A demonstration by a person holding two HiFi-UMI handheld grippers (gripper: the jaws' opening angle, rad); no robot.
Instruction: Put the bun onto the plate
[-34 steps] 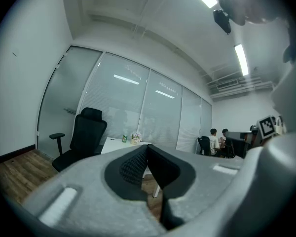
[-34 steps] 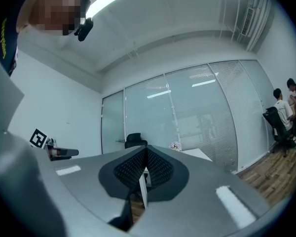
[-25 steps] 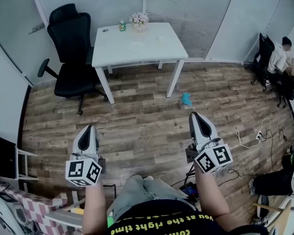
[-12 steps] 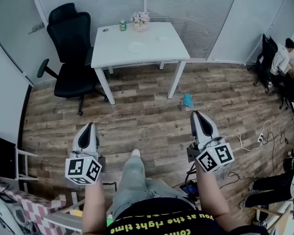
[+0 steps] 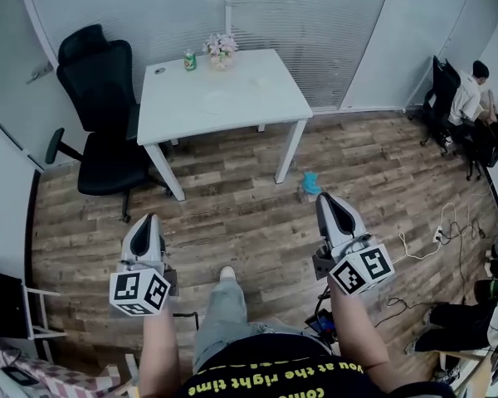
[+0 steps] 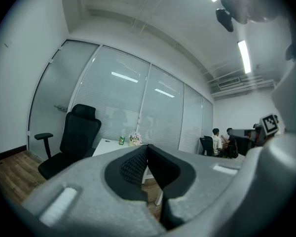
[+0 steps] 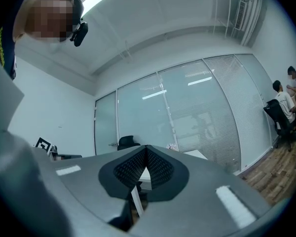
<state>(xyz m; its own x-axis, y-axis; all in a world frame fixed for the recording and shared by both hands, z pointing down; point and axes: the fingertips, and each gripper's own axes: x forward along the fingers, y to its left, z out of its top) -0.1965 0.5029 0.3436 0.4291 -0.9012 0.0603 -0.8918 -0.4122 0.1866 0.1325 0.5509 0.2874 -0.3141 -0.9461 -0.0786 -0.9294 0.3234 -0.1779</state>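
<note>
A: What changed? Biggest first.

B: The whole view has shifted. The wood floor (image 5: 257, 214) has slid down the head view and the white table (image 5: 174, 114) sits lower and looks bigger than a second ago. The black chair (image 5: 95, 106) has shifted with it. Looks like the person is walking toward the table; one foot (image 5: 226, 274) has come forward between the arms.

A: Grippers?

B: Both are carried along level, pointing at the table. The left gripper (image 5: 152, 220) has its fingers pressed together with nothing between them. The right gripper (image 5: 326, 198) is the same, pads touching and empty. No change in either one. A blue thing (image 5: 311, 184) on the floor now sits just past the right gripper's tip.

A: Plate and bun?

B: The plate (image 5: 218, 102) is near the middle of the tabletop and looks bare. There's a pale blob to its right, toward the back edge, probably the bun (image 5: 258, 81), but it's too small to be sure. A can (image 5: 189, 60) and flowers (image 5: 221, 46) stand at the back edge.

A: So for the task?

B: This is only the approach. Both grippers are well apart from the table and nothing is grasped. I'd say the jaws need to open once the bun is within reach.
</note>
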